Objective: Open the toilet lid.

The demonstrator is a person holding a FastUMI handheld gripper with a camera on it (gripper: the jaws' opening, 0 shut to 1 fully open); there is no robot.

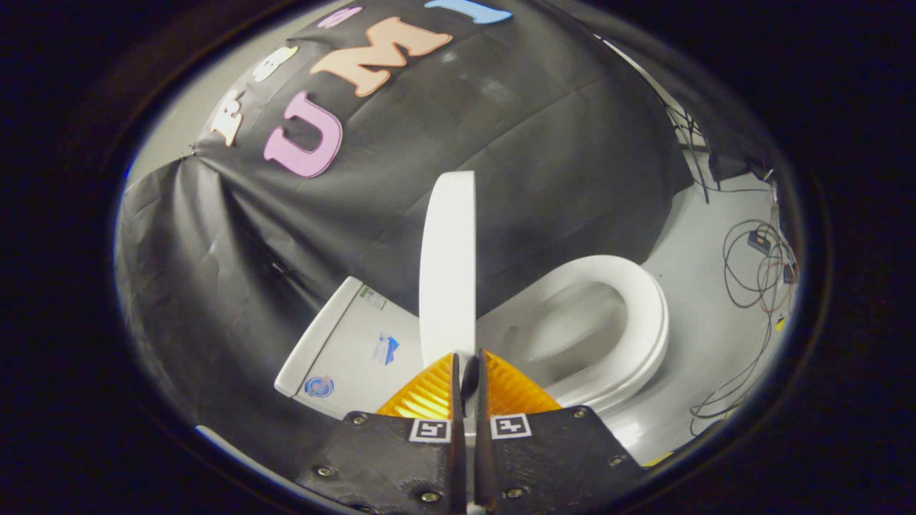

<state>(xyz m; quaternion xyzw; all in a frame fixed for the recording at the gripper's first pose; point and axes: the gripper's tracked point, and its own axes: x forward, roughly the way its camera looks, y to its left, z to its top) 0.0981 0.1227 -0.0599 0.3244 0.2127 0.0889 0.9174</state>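
Gripping raised lid (449, 265) edge in claw (469, 361) | bowl (572, 336) uncovered | tank (343, 350) beside

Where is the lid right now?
Gripper view: the lid stands raised on edge between tank and seat, its near edge between the gripper fingers.

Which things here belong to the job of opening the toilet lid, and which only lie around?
Job: toilet lid, raised upright, its edge between the fingers; gripper, nearly closed on it; toilet seat; tank.
Lying about: cables on the floor.
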